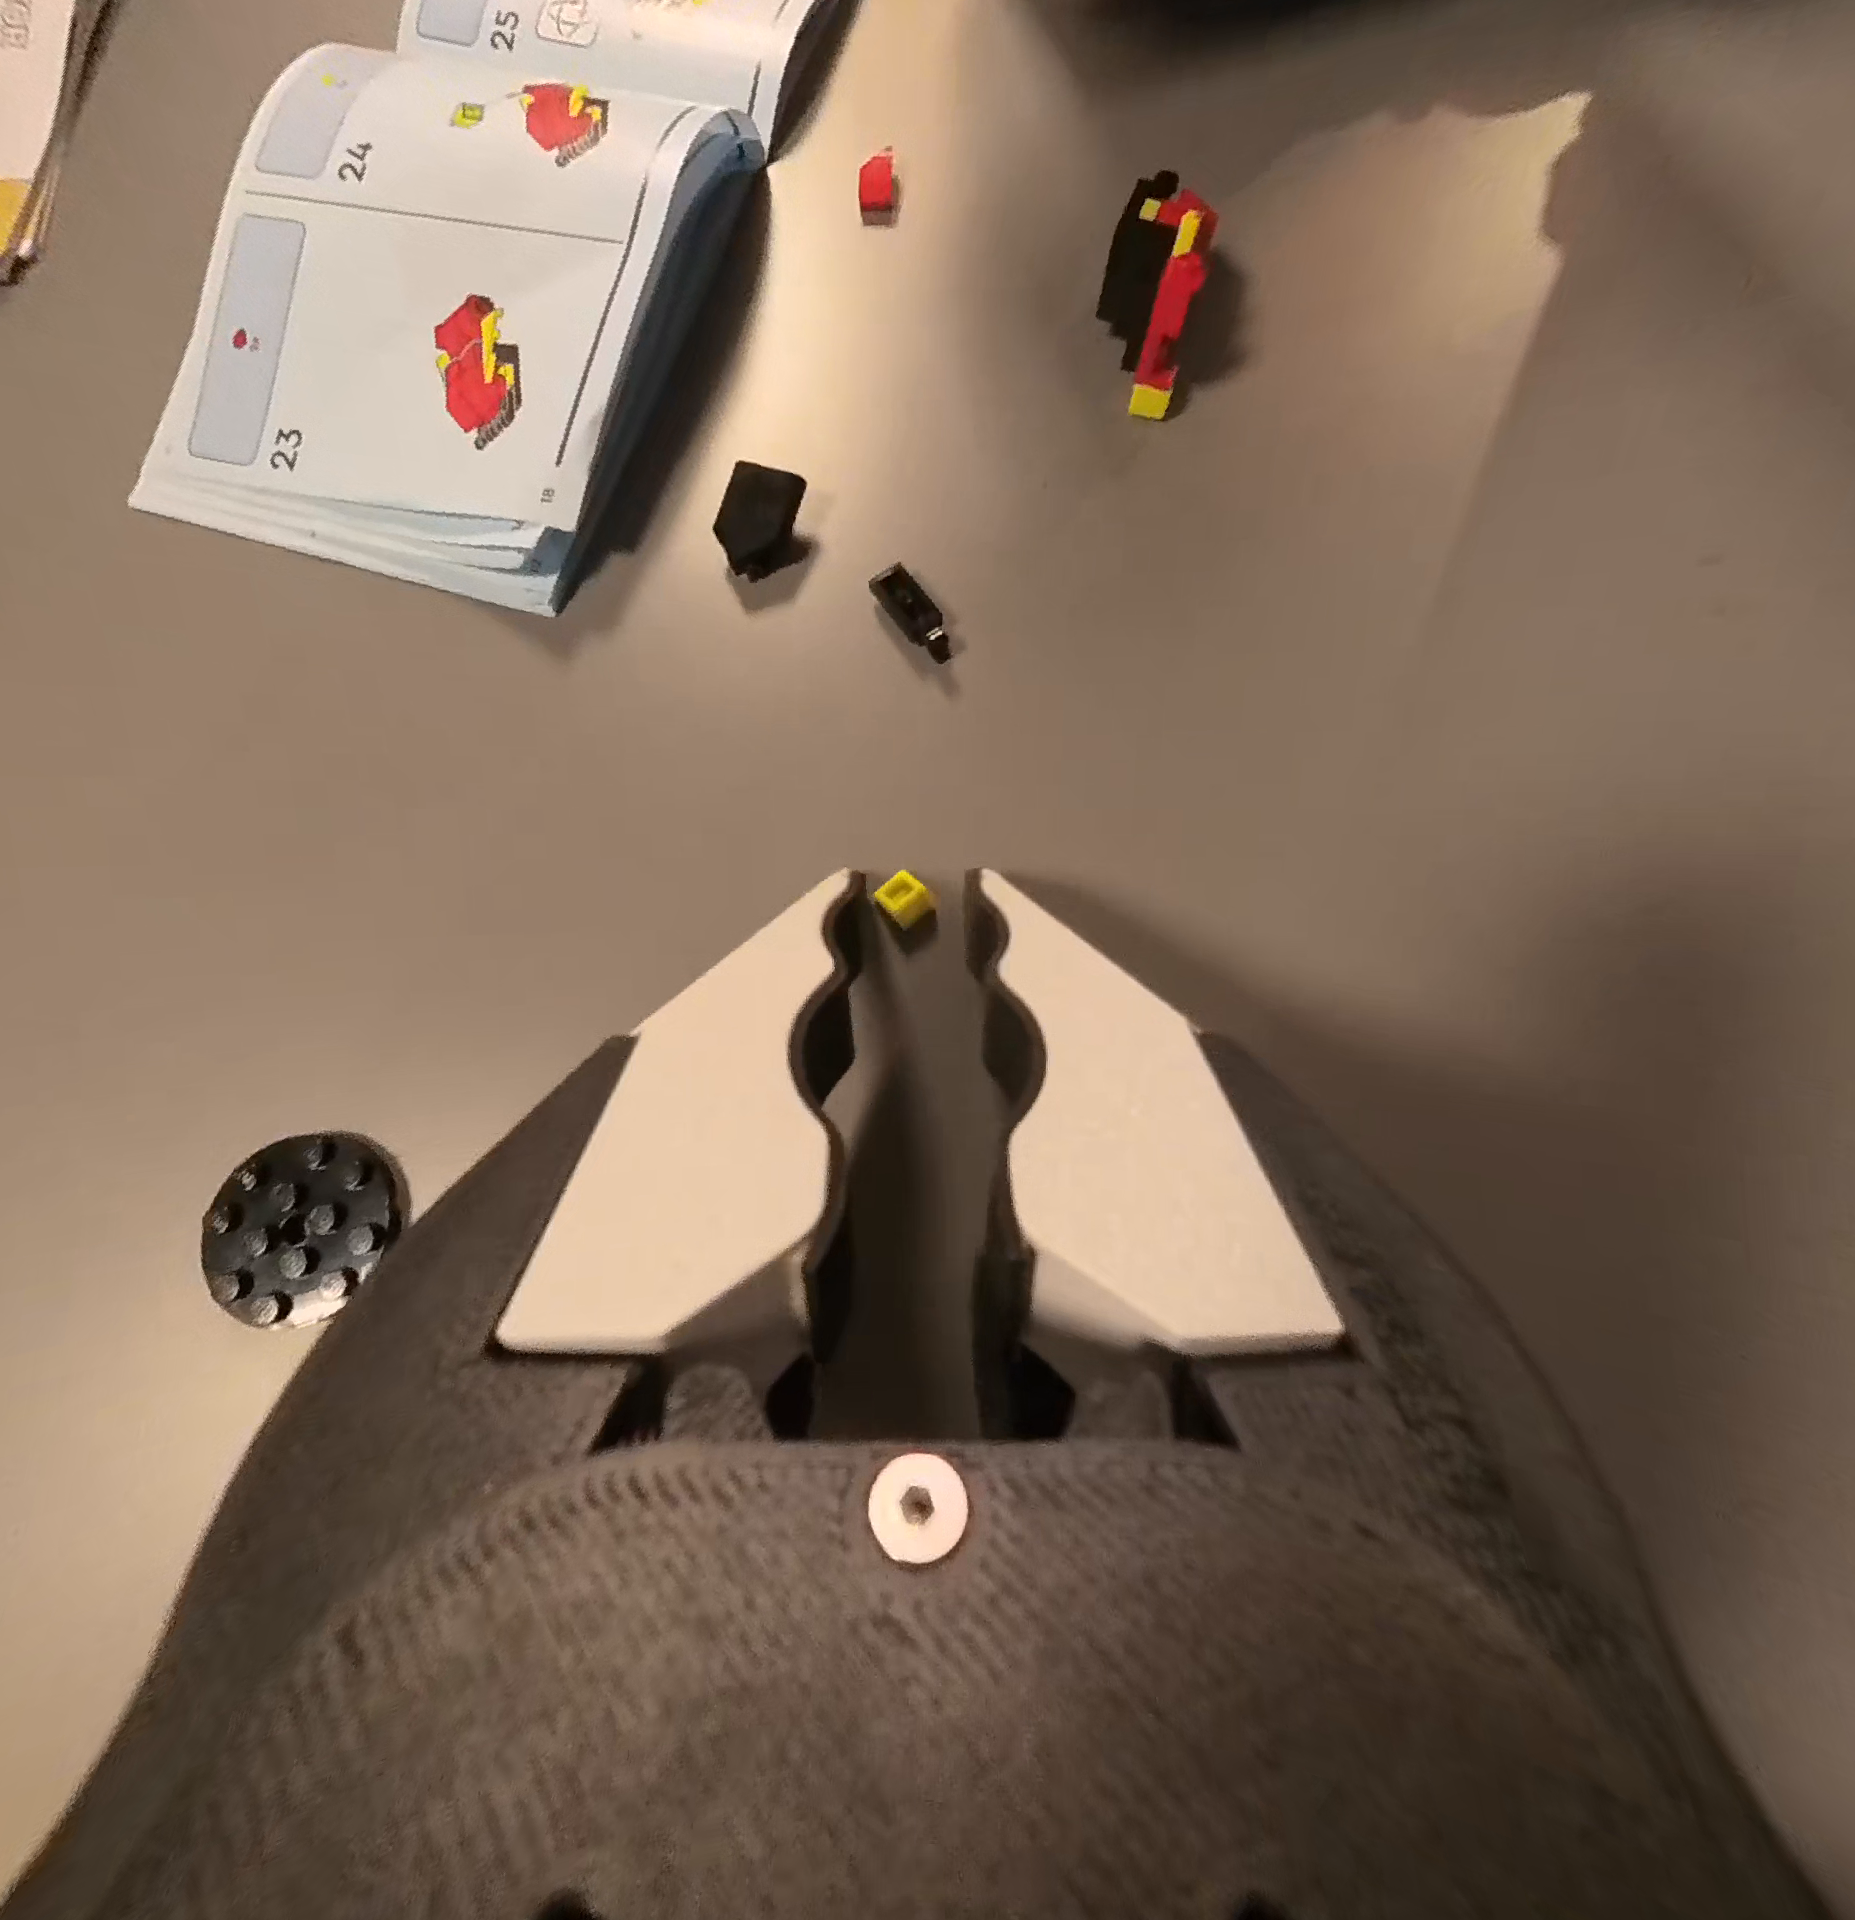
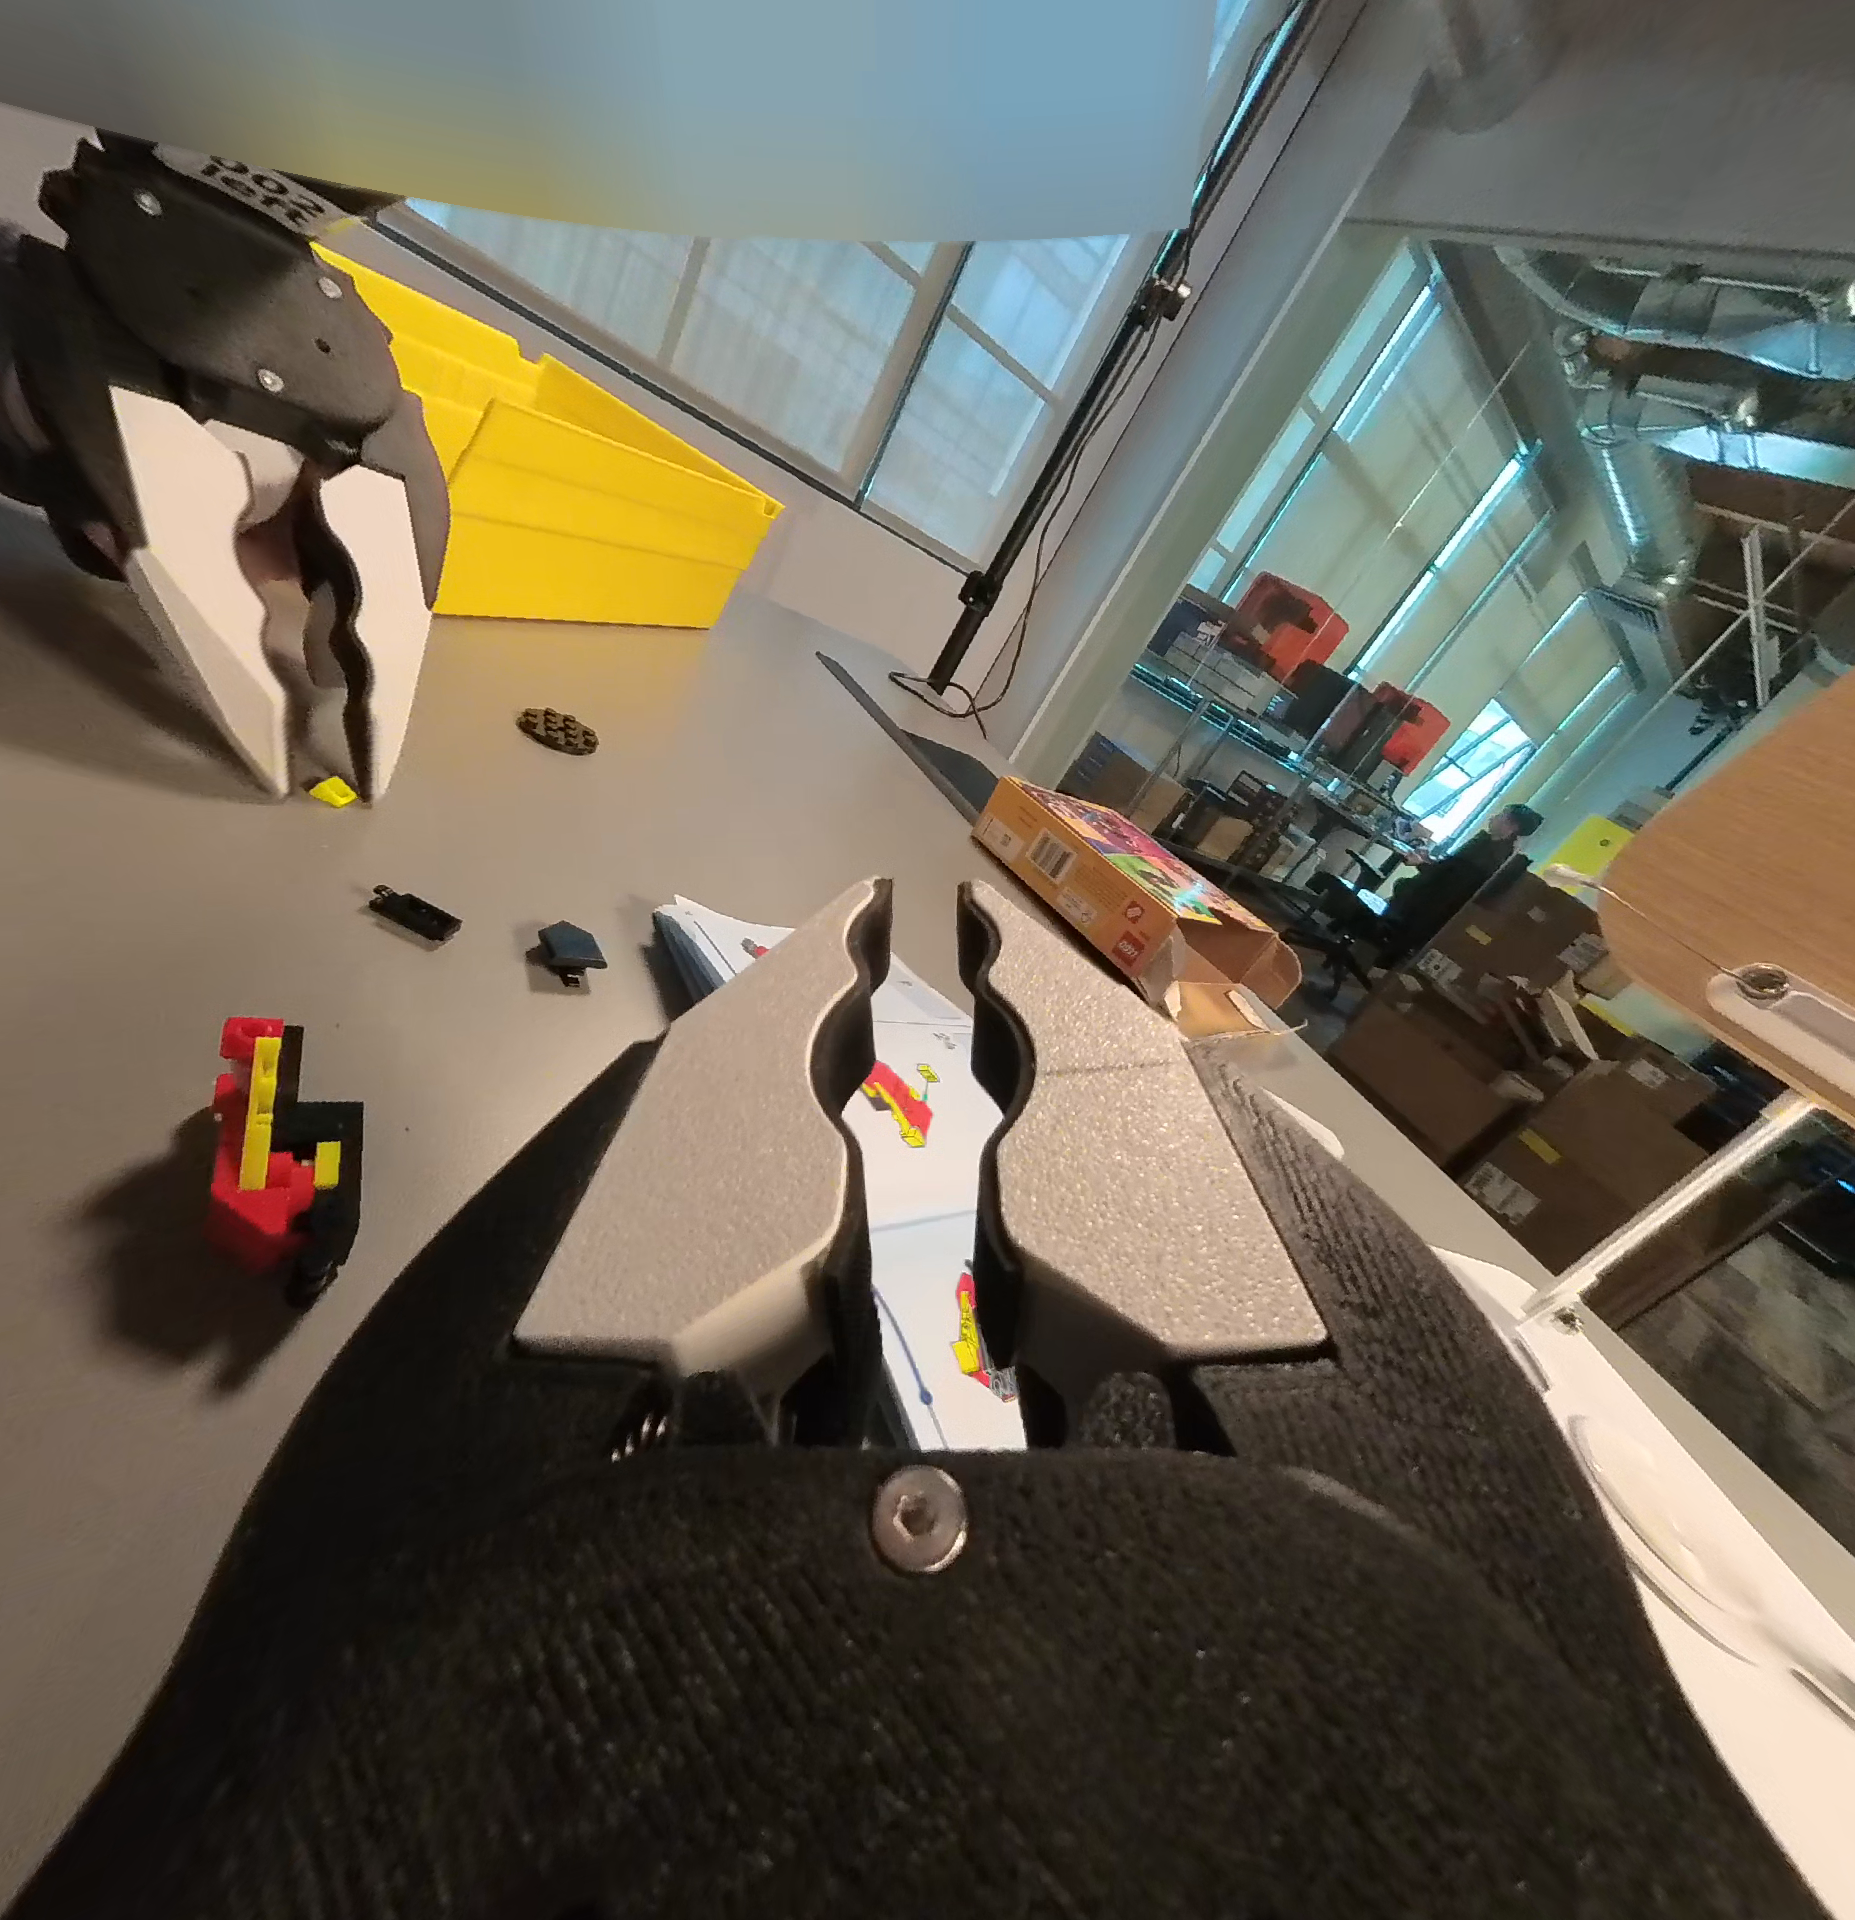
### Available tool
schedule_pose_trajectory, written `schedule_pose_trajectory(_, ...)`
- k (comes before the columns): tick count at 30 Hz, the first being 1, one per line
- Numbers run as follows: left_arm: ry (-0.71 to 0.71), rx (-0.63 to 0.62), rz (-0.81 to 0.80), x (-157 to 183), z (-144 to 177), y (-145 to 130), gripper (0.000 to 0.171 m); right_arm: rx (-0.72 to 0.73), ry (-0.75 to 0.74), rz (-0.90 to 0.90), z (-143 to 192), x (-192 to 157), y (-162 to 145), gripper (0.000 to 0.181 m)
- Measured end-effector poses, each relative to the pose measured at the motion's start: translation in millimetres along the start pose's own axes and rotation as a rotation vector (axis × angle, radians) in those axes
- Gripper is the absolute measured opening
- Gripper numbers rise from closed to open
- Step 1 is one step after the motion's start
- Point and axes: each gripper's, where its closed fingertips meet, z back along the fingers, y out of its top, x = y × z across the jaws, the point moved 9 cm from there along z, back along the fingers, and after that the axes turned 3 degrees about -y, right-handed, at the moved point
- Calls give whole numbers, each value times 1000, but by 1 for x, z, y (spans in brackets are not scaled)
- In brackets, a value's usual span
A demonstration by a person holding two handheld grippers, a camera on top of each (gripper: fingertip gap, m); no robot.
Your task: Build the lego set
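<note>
The small yellow brick (image 1: 905, 898) lies on the grey surface (image 1: 1318, 727) right between the tips of the left gripper (image 1: 907, 883), at the centre of the left wrist view, sitting a little closer to the left-hand fingertip than the right and turned slightly askew to the gap. The jaws stand narrowly apart, a little wider than the brick, and neither pad appears to press on it yet, so the pick turns on a straight closing with the tips low on the surface. The right wrist view confirms this from the side: in its upper left the left gripper points steeply down with the yellow brick (image 2: 333, 792) at its tips. The right gripper (image 2: 923, 894) hovers well apart from the brick, above the open instruction booklet (image 2: 902, 1091), its jaws narrowly parted and holding nothing, so the left is clearly the nearer one. The partly built red, black and yellow model (image 1: 1162, 291) rests toward the upper right of the left view, well beyond the brick; it is probably where the brick must go. Between them lie two loose black pieces (image 1: 762, 516) (image 1: 907, 608), a red brick (image 1: 878, 185) farther up, and a round black studded plate (image 1: 299, 1226) at lower left beside the gripper body.
</note>
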Motion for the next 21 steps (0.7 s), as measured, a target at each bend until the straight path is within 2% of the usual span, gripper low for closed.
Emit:
schedule_pose_trajectory(4,15,-3,0,-2,1,-1,10,-4,5,3,0,-1,0,10)
schedule_pose_trajectory(8,13,-3,-14,-1,1,-2,9,-7,10,4,-1,-1,-1,10)
schedule_pose_trajectory(13,88,-10,-140,3,-1,1,8,-10,14,4,-1,-2,-2,10)
schedule_pose_trajectory(18,185,112,-281,13,-11,13,8,-9,15,5,-1,-2,-2,10)
schedule_pose_trajectory(21,333,192,-423,19,-17,21,8,-2,25,2,-1,-3,-1,10)
